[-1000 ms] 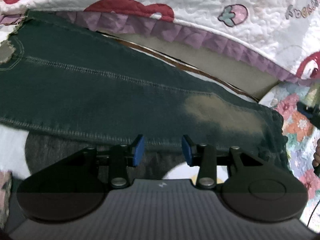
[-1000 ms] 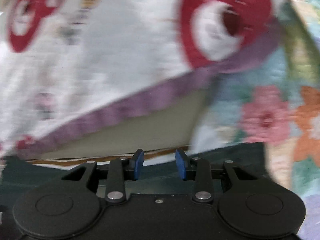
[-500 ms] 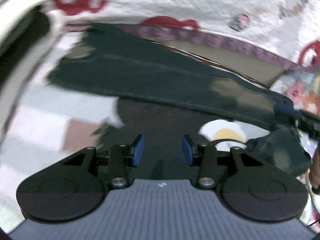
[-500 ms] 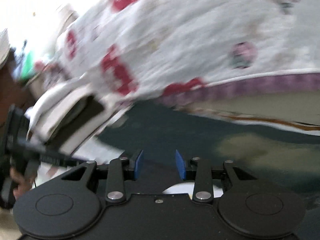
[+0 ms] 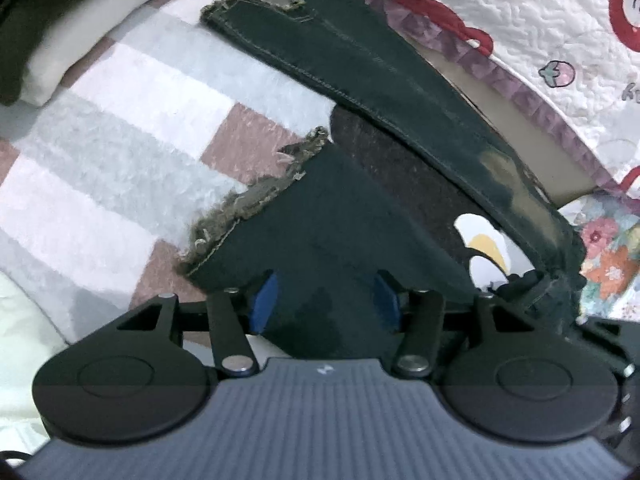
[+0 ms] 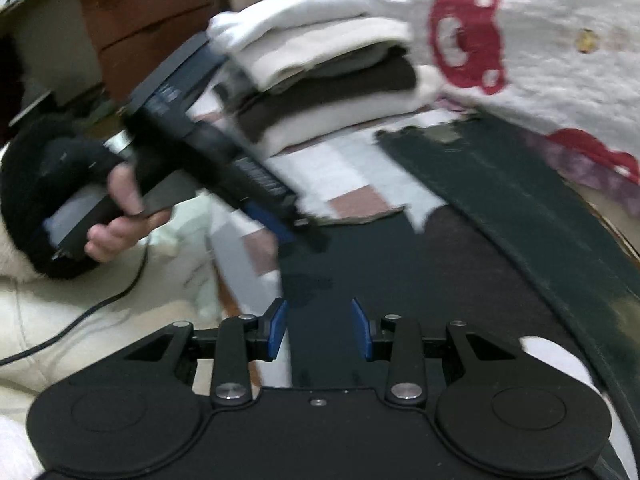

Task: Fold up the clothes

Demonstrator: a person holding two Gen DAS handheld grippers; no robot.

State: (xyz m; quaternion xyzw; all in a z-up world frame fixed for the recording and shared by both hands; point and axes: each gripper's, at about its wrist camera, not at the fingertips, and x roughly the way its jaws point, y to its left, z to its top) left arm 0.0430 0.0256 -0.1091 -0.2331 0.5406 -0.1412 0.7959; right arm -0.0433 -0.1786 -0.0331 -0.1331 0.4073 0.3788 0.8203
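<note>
Dark denim jeans (image 5: pixel 384 76) with frayed hems lie on the bed. One leg runs from the top centre down to the right. The other leg (image 5: pixel 320 224) lies nearer, its frayed hem (image 5: pixel 248 196) pointing left, and the cloth passes under my left gripper (image 5: pixel 326 300), which is open. The right wrist view shows the same near leg (image 6: pixel 360 248) beneath my open right gripper (image 6: pixel 319 328). A hand (image 6: pixel 116 216) holds the left gripper (image 6: pixel 308 232) there, its tips over the near leg's hem end.
A stack of folded clothes (image 6: pixel 328 60) sits at the far left of the bed on a pink, grey and white checked blanket (image 5: pixel 120 120). A white quilt with red bears (image 5: pixel 520 8) borders the jeans. A floral sheet (image 5: pixel 608 248), wooden drawers (image 6: pixel 152 20) and a cable (image 6: pixel 80 312) are around.
Both views have swung left. The left gripper now sits over a second jeans leg with a frayed hem. The right view went from the quilt to the near leg and the left gripper.
</note>
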